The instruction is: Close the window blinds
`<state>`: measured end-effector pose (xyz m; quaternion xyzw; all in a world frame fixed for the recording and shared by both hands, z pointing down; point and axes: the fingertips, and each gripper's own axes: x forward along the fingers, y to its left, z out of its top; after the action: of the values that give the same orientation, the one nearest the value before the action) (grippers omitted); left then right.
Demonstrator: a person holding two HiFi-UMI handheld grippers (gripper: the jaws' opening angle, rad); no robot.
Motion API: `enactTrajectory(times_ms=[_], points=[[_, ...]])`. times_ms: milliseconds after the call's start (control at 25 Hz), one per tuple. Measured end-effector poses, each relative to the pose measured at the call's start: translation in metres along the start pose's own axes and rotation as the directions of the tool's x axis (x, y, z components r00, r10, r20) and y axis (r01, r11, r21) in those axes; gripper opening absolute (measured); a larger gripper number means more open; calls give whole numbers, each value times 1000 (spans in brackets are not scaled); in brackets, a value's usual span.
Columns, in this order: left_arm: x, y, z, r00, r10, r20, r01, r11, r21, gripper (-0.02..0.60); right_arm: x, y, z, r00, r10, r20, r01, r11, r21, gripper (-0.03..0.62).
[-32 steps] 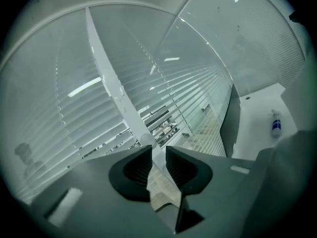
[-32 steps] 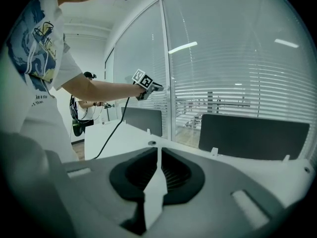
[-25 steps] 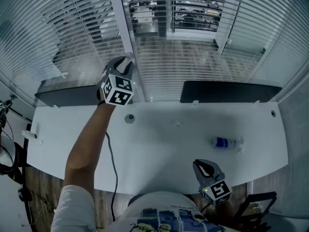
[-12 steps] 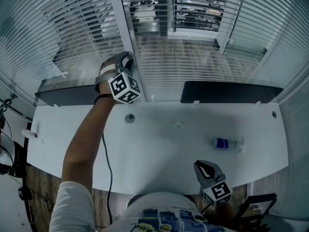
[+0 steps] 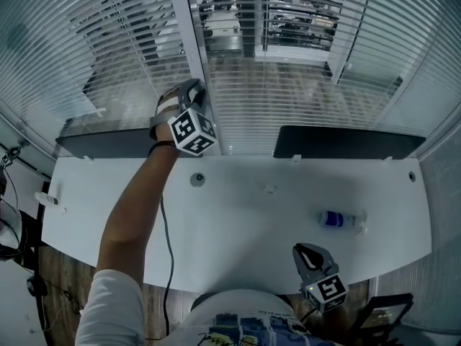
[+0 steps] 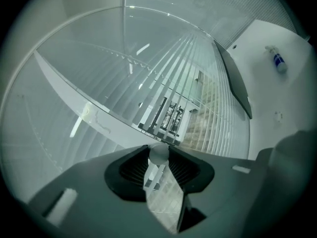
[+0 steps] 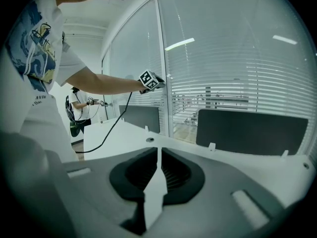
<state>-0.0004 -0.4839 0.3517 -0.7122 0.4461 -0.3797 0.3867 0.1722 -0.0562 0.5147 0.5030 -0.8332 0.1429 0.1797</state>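
Head view: our left gripper [image 5: 191,92] is up at the blinds [image 5: 288,99] beyond the desk [image 5: 245,225], and the slats aren't shut yet. In the left gripper view, the jaws have just nipped tighter and are clamped on the pale wand [image 6: 159,153], so we reckon rolling it comes next. Right gripper view: our right gripper [image 7: 158,155] has its jaws together, holding nothing.

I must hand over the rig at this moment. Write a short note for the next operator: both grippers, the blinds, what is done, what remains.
Left gripper: raised to the window, shut on the pale blind wand; its jaws have just been closing slightly on it.
Right gripper: shut, empty, held low by the near edge of the desk.
Blinds: lowered, but the middle slats are tilted open and the outside shows through.
Done: wand grasped.
Left: probably twist the wand until the slats shut.
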Motion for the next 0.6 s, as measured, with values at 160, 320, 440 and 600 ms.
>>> enactTrajectory(times_ms=[160, 320, 440, 600], points=[[-1, 3, 0, 1000, -3, 17, 6, 989, -149, 130, 0, 2, 1, 1000, 4, -2, -4, 1000, -4, 14], [-2, 6, -1, 999, -6, 38, 19, 938, -346, 130, 0, 2, -2, 1000, 5, -10, -5, 1000, -4, 14], [-2, 8, -2, 999, -4, 50, 28, 871, -491, 130, 0, 2, -3, 1000, 6, -14, -6, 1000, 0, 14], [-3, 13, -5, 997, 3, 71, 46, 740, -671, 130, -1, 1, 1, 1000, 2, -24, -2, 1000, 3, 14]])
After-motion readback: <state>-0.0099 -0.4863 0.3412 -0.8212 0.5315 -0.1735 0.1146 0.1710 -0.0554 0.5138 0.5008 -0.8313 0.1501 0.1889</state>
